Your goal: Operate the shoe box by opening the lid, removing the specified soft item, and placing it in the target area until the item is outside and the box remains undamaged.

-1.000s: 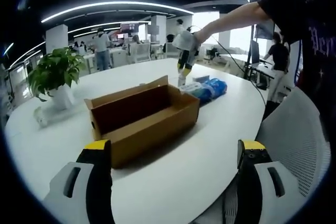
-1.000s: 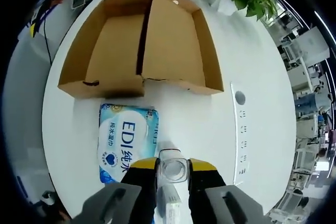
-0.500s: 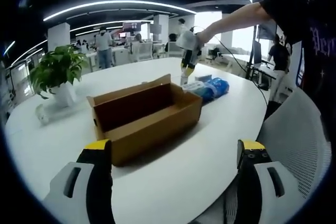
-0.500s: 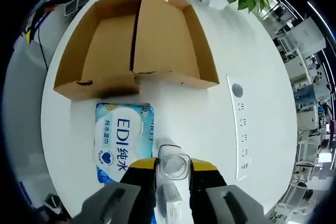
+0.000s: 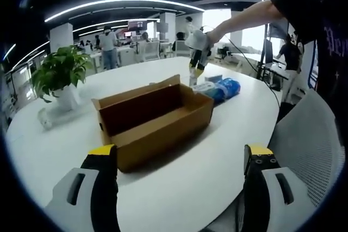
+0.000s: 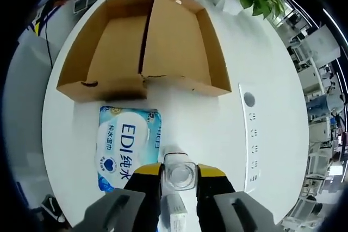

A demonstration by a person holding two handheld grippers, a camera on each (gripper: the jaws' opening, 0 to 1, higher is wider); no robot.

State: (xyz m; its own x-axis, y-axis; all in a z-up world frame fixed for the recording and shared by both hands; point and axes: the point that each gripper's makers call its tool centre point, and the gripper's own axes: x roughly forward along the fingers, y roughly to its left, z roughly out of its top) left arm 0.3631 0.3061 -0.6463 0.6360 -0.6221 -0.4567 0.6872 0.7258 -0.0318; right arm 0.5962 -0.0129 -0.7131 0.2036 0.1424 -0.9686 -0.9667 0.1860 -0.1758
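Box open, blue pack out beside it; right gripper, clamped on a clear bottle, should lower it gently upright; left gripper jaws apart.

A potted green plant stood on the round white table, beside a small clear cup near the far edge. A strip of sockets was set flush into the tabletop. A pale mesh chair sat at the table's near side. Beyond, people stood among desks under curved ceiling lights.
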